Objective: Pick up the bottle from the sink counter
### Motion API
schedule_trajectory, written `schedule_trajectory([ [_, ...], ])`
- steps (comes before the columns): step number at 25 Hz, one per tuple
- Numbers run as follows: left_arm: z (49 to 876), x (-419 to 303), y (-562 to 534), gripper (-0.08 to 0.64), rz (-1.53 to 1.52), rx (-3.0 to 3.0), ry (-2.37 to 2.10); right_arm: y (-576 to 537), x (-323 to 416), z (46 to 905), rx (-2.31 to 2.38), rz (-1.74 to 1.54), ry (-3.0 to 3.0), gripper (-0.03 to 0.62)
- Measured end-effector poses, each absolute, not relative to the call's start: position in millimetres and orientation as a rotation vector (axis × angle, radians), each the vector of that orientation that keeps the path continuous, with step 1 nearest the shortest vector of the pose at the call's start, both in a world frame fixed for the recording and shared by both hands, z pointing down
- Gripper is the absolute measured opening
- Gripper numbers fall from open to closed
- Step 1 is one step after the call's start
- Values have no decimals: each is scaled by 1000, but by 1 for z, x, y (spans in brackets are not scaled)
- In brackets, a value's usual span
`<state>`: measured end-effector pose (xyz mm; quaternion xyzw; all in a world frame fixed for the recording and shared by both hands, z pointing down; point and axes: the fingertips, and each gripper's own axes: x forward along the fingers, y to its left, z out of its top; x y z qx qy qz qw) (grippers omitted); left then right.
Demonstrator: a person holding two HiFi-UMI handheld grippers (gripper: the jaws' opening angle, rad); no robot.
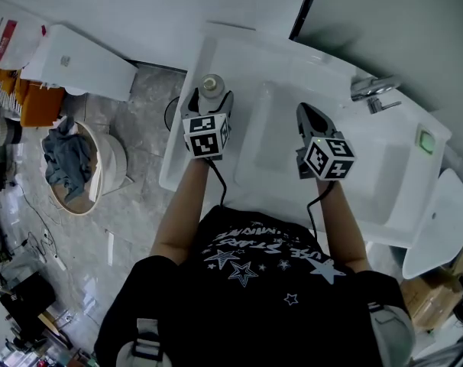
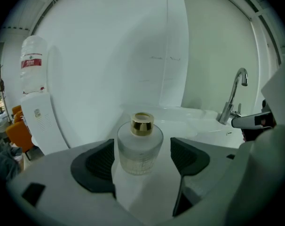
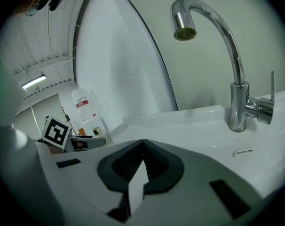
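My left tool [image 2: 143,147] stood wide, with the bottle [image 2: 140,142] upright between its pads and neither pressing it, at the table's [image 1: 179,155] far left corner. I judged I should centre the body, close below the gold cap [image 2: 142,123], then lift straight. My left arm reached forward. My right tool [image 3: 142,147], shut and empty, hovered over the basin [image 1: 281,140].

Seen from my head camera, my left tool [image 1: 209,98] hides the lower body of the bottle [image 1: 211,85]. In the left gripper view, the print on its frosted glass is too small to read.
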<state>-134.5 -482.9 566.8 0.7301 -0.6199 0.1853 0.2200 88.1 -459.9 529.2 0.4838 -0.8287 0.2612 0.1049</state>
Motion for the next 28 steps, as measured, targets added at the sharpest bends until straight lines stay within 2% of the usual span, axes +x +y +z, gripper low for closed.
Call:
schedule_trajectory([
  [28,588,-135,-515,353,556,2031,-1715,-474,94,548,1436,804,-2406,6],
])
